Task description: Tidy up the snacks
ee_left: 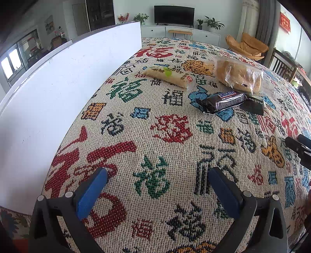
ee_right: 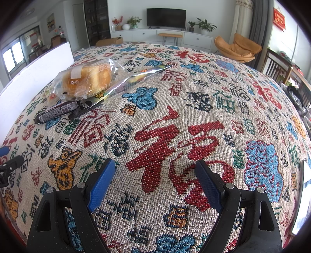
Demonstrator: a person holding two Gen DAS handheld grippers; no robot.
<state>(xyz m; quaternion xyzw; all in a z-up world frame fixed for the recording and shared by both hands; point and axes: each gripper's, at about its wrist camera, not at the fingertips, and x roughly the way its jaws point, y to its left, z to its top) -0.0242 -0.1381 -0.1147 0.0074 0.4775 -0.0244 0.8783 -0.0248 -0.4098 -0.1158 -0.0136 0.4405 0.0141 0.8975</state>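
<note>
My right gripper [ee_right: 153, 181] hung wide open over the table [ee_right: 194, 101], with nothing between its blue fingers [ee_right: 102, 184]. Far off to the left lay the snacks in a little bunch. A bread bag [ee_right: 87, 80] sat beside a long shiny packet [ee_right: 134, 79]. A dark candy bar [ee_right: 57, 112] lay just in front of them. A white board [ee_right: 37, 77] stood behind.

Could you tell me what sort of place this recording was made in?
Most likely a home living room: a television stands on a white cabinet with potted plants, an orange lounge chair sits nearby, and snacks lie on a patterned tablecloth.
</note>
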